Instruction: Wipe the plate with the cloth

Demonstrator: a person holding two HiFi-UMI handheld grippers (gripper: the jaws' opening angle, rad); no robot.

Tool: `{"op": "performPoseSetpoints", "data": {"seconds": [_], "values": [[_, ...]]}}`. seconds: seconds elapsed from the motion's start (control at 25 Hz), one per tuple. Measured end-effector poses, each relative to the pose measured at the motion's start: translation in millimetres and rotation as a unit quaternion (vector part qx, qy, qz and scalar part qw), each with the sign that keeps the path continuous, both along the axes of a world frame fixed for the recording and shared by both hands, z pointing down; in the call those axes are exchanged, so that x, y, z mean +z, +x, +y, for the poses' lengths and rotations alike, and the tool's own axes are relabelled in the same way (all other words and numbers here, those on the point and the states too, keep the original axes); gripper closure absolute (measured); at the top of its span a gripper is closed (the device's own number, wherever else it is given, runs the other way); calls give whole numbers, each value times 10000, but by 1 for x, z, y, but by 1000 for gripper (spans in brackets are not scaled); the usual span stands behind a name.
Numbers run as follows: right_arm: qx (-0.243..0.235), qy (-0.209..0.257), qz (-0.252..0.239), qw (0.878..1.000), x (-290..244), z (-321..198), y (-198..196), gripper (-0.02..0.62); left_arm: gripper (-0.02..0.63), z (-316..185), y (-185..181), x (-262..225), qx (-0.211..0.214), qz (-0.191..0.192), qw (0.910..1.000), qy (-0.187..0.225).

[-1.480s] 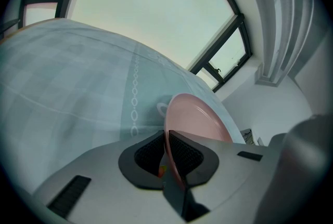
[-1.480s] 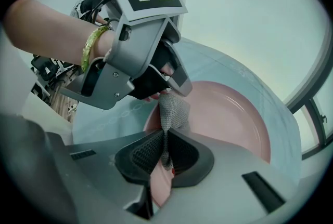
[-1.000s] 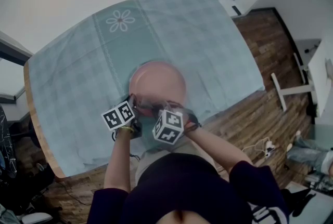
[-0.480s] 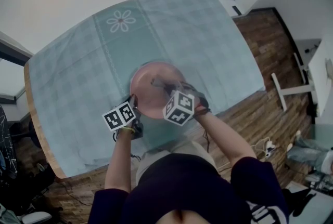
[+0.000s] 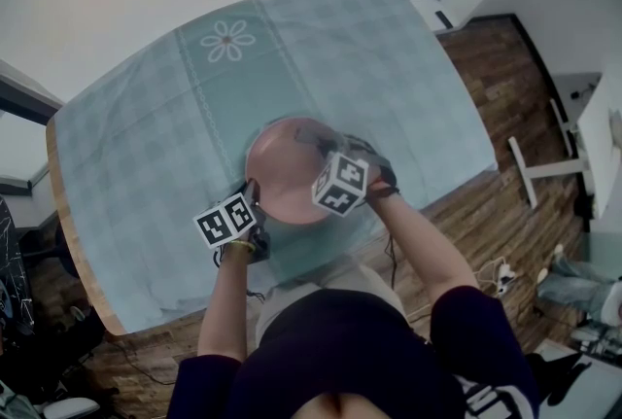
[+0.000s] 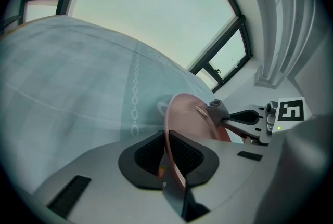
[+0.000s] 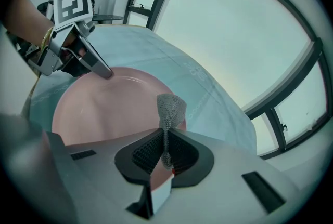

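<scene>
Plainly, the round pink plate [image 5: 288, 176] sits near the middle of the tabletop, on the pale teal checked tablecloth [image 5: 389, 57], closer to the person's edge than to the woven flower motif [image 5: 225, 41] at the far side.

The left gripper [image 5: 251, 190] comes at the plate from its near-left side. In the left gripper view the plate's rim [image 6: 183, 114] runs straight between the dark ribbed pads, and the jaws [image 6: 167, 153] are closed on that thin edge, holding it. Whether the gripped edge is lifted off the tablecloth cannot be told.

The right gripper [image 5: 313, 137] reaches over the plate's right half, its marker cube [image 5: 340, 184] above the near-right rim. In the right gripper view its jaws [image 7: 165, 153] are pinched together on a small grey mesh cloth [image 7: 170, 108], which stands out past the fingertips as a rounded tuft over the far side of the plate [image 7: 99, 108]. From the left gripper view, the tip of the right gripper [image 6: 223, 116] meets the plate's face with that grey wad [image 6: 216, 108] at the point of contact.

Across the plate, the right gripper view shows the left gripper [image 7: 83, 59] with its tip on the opposite rim. Brown wooden floorboards [image 5: 496, 106] show beyond the tabletop's right edge.
</scene>
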State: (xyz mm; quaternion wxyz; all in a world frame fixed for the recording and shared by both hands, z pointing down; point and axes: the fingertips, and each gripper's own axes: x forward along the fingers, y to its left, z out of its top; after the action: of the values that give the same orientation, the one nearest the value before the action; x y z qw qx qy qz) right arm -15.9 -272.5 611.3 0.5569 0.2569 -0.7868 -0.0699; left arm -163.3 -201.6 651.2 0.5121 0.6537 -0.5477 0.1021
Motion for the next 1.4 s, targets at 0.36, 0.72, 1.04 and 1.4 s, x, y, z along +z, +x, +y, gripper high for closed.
{"op": "performPoseSetpoints", "data": {"seconds": [0.36, 0.72, 1.04, 1.4], "values": [[16, -158, 205, 9997, 20, 1, 7, 561, 565, -1, 0, 0, 4, -11, 10000, 0], [-55, -481, 329, 9983, 35, 27, 8, 561, 566, 0, 1, 1, -3, -19, 10000, -12], [-172, -621, 326, 9974, 35, 44, 7, 561, 566, 1, 3, 5, 3, -50, 9999, -99], [-303, -818, 266, 9958, 35, 67, 4, 563, 566, 1, 4, 7, -12, -53, 9999, -121]]}}
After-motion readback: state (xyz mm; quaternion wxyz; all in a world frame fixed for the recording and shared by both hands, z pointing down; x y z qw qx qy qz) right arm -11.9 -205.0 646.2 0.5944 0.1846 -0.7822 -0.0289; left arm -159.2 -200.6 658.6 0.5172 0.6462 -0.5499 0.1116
